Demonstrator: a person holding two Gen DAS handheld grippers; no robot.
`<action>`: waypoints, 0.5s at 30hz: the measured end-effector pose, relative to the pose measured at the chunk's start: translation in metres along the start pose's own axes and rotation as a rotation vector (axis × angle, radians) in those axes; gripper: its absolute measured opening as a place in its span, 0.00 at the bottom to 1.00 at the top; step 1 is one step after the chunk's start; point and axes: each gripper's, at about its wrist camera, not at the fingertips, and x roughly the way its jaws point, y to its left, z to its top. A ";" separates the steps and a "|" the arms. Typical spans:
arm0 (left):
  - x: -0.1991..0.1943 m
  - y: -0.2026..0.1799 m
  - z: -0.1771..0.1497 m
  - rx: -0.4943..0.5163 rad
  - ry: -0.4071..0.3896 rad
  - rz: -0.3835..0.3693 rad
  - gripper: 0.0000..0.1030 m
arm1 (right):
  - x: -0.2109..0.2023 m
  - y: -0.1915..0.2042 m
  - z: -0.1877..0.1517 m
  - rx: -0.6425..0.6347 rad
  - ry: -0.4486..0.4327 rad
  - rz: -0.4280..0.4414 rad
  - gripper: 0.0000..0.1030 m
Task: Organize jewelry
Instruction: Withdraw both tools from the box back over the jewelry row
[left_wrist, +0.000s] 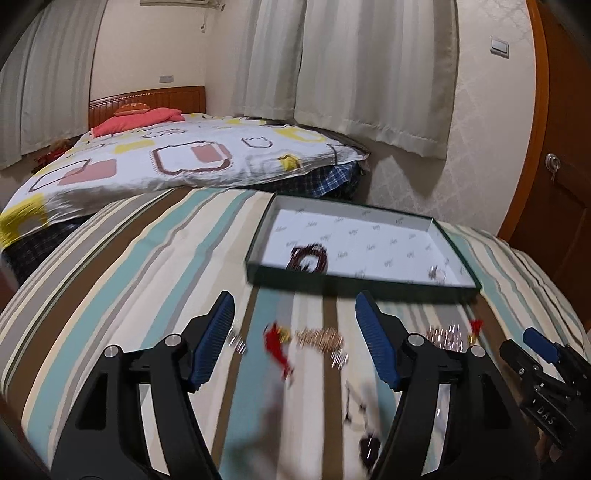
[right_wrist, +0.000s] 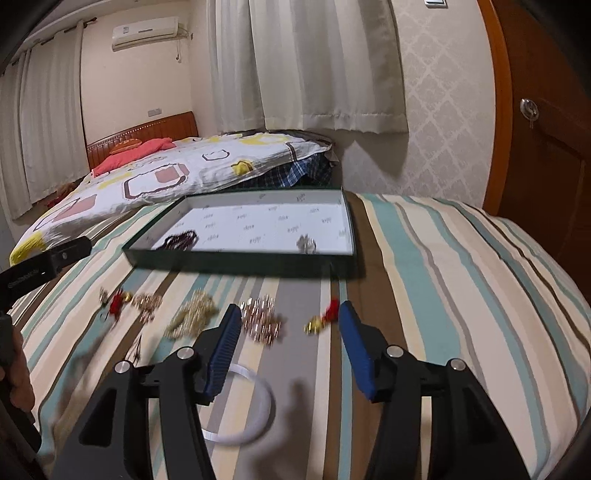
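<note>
A dark green tray (left_wrist: 354, 286) (right_wrist: 236, 264) with a white printed lining lies on the striped bedcover. A dark red bead bracelet (left_wrist: 308, 258) (right_wrist: 181, 239) and a small silver piece (left_wrist: 437, 274) (right_wrist: 306, 243) lie inside it. In front of the tray loose jewelry is scattered: a red tasselled piece (left_wrist: 277, 345) (right_wrist: 118, 301), gold chains (left_wrist: 319, 338) (right_wrist: 192, 319), a rose-gold bracelet (right_wrist: 260, 321) (left_wrist: 445, 336), a red and gold charm (right_wrist: 323, 319) and a white bangle (right_wrist: 247, 406). My left gripper (left_wrist: 295, 343) is open above the pieces, holding nothing. My right gripper (right_wrist: 290, 350) is open too, with nothing between its fingers.
The striped bedcover (right_wrist: 443, 295) spreads to the right and the left. A bed with a patterned quilt (left_wrist: 177, 158) stands behind, curtains (left_wrist: 369, 74) hang on the far wall, and a wooden door (right_wrist: 546, 129) is at the right. A dark heart pendant (left_wrist: 369, 448) lies near me.
</note>
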 end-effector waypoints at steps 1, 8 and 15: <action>-0.004 0.002 -0.006 0.001 0.005 0.003 0.65 | -0.003 0.002 -0.005 0.002 -0.001 0.002 0.57; -0.021 0.016 -0.035 -0.024 0.046 0.030 0.65 | -0.011 0.019 -0.024 -0.021 0.010 0.031 0.63; -0.026 0.018 -0.043 -0.024 0.048 0.038 0.65 | -0.004 0.031 -0.031 -0.039 0.030 0.036 0.69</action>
